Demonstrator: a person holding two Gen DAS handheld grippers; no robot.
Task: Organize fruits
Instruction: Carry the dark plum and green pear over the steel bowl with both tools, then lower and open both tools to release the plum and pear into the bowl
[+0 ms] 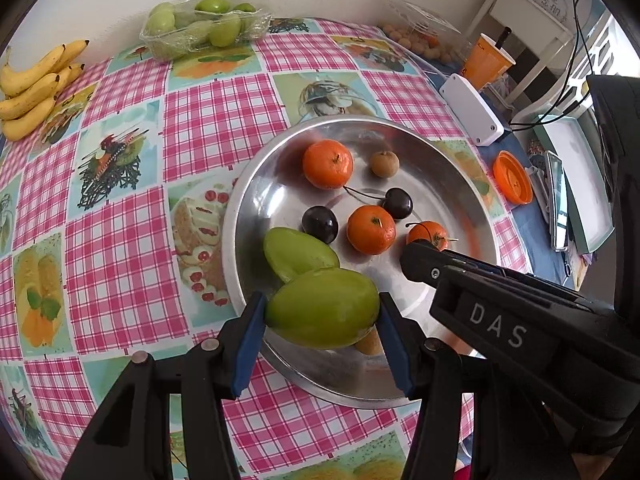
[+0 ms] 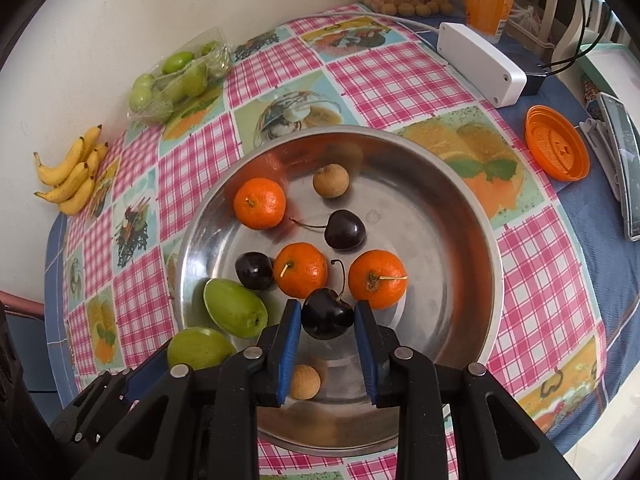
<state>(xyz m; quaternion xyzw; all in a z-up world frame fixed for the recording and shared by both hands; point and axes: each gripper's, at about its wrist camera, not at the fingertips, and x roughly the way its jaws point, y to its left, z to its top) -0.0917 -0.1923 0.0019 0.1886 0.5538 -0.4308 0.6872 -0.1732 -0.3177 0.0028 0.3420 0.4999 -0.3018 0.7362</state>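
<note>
A round metal plate (image 1: 448,184) (image 2: 440,240) on the checked tablecloth holds three mandarins, two dark cherries, two brown longans and a green fruit (image 1: 298,254) (image 2: 234,308). My left gripper (image 1: 322,312) is shut on a second green fruit (image 1: 324,314) (image 2: 198,347) over the plate's near-left rim. My right gripper (image 2: 327,314) is shut on a dark cherry (image 2: 326,314) above the plate's middle. A longan (image 2: 305,382) lies under it. In the left wrist view the right gripper's black body (image 1: 500,312) reaches in from the right.
A tray of green fruits (image 1: 204,24) (image 2: 172,76) and bananas (image 1: 36,88) (image 2: 74,178) lie by the back wall. A white box (image 1: 472,108) (image 2: 482,64), an orange cup (image 1: 486,60) (image 2: 488,0), an orange lid (image 1: 512,178) (image 2: 556,154) and loose longans (image 2: 412,4) are at the right.
</note>
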